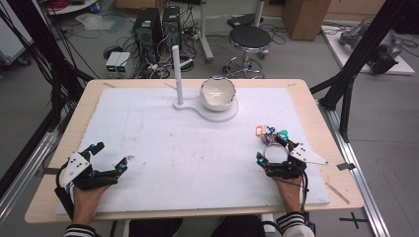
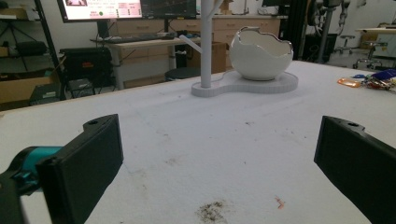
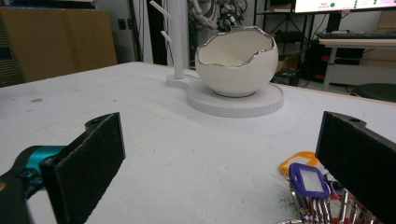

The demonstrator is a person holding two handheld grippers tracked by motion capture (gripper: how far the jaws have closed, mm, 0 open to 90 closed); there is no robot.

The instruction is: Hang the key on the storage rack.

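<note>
Bunch of keys with coloured plastic tags, lying flat on the white mat, right half, near the front edge. Orange tag outermost toward the middle of the mat, blue-violet tag with a pale label window just beside it, green tag on the far side. Metal key blades fanned out, silvery, partly hidden. Also seen far right in the left gripper view, small and blurred. Well apart from the mat's far end.

Bright, even light; sharp, faint shadows
</note>
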